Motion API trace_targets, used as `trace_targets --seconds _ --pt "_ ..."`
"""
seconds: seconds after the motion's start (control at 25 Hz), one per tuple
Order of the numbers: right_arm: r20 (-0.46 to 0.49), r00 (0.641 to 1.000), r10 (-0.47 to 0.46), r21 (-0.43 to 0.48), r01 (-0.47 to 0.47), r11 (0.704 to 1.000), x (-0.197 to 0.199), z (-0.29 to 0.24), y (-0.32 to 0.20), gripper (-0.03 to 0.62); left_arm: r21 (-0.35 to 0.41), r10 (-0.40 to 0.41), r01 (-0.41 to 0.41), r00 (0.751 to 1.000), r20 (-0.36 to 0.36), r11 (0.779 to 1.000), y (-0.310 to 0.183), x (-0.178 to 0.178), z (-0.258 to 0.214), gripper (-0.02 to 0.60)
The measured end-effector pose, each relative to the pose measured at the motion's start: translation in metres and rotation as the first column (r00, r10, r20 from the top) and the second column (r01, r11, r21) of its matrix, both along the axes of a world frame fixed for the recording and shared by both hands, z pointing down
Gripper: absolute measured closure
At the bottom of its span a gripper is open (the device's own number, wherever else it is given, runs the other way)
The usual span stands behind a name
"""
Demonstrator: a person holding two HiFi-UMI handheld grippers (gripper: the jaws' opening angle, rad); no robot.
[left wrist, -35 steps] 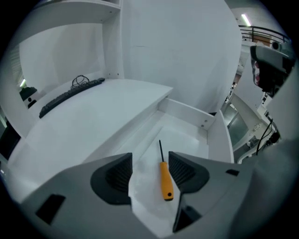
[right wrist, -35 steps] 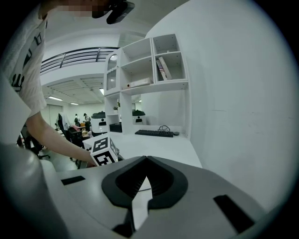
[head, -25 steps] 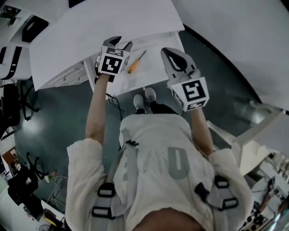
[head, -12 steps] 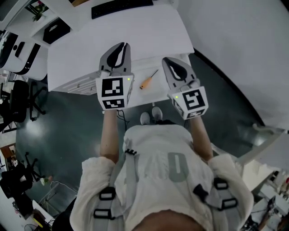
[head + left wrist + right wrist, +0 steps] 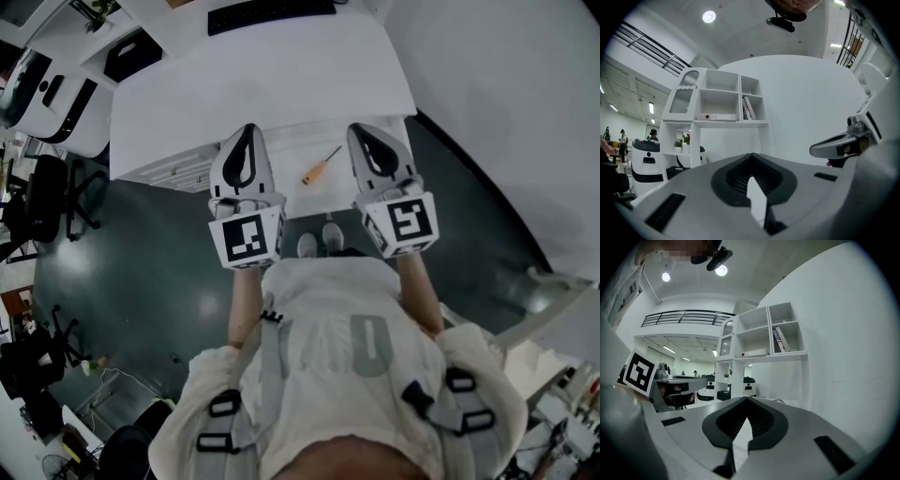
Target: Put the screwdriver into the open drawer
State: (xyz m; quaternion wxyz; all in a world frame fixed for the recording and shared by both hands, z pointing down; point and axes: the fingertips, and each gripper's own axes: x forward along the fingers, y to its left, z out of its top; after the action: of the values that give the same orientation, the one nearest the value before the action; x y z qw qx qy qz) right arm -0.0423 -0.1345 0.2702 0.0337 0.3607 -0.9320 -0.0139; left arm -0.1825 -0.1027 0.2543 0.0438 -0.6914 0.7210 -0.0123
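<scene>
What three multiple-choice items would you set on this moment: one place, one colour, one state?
1. Where does the screwdriver lie?
A. in the open drawer
B. on the desk top by the keyboard
C. on the floor

2. What colour is its handle?
A. blue
B. orange
C. green

3. How does the right gripper stand?
A. wide open
B. shut on the screwdriver
C. shut, with nothing in it

Key:
1 A, the head view shows it lying in the pulled-out drawer between the two grippers.
2 B, the thick end is orange.
3 C, the right gripper view shows its jaws meeting with nothing between them.
</scene>
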Motion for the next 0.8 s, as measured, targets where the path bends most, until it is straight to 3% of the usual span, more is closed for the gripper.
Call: trace_targets --seconds 0.32,0.48,0.8 --pt "-0.041 0.999 -0.008 0.019 0.009 1.0 -0.002 0.013 0.004 0.589 -0.001 -0.023 0.023 1.0 0.003 1.0 0.009 -0.017 0.002 0.577" --pt "-0.022 1.0 -0.01 -0.022 0.01 1.0 -0.004 0.011 0.007 0.589 0.009 -0.033 0.033 0.999 -0.024 0.999 0.009 -0.017 0.0 0.575" --pt "-0.056 0.998 -0.004 -0.019 0.003 1.0 0.002 0.022 0.002 0.589 -0.021 -0.014 0.014 1.0 -0.001 1.0 0.006 -0.018 0.01 0.577"
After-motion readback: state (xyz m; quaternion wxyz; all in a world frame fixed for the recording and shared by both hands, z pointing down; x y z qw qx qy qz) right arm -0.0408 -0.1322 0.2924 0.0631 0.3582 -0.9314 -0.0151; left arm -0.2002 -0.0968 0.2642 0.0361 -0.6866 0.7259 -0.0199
